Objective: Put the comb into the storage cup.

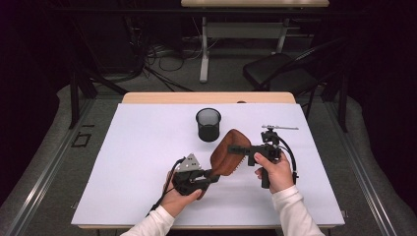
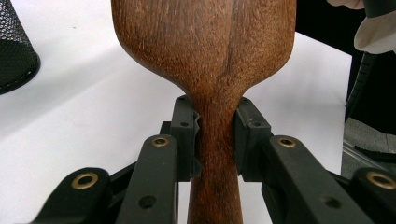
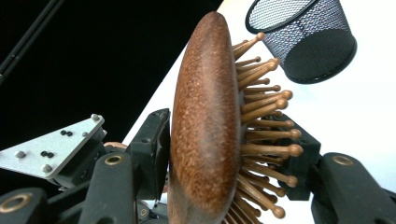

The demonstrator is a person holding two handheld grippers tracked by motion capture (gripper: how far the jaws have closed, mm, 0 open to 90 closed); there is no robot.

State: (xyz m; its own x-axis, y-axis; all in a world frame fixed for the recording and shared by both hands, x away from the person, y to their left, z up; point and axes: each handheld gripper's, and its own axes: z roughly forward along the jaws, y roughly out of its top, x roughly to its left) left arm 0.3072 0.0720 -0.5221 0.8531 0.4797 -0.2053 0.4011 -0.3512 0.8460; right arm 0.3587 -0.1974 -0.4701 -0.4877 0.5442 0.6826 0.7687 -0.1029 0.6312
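Gripping 1 hairbrush (image 1: 227, 152) — 2 grippers clamped: left gripper (image 1: 212, 175), right gripper (image 1: 239, 150); 1 mesh cup (image 1: 208, 124).

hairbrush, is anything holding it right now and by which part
Both hold it. The left gripper is shut on the wooden hairbrush at the neck of its handle; the right gripper clamps its head, one jaw on the back, one on the bristles.

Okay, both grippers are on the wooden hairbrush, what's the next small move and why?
Probably open the left gripper. It clamps the wooden hairbrush at its handle neck while the right gripper already spans the head, so the right could then carry it alone, perhaps toward the mesh cup.
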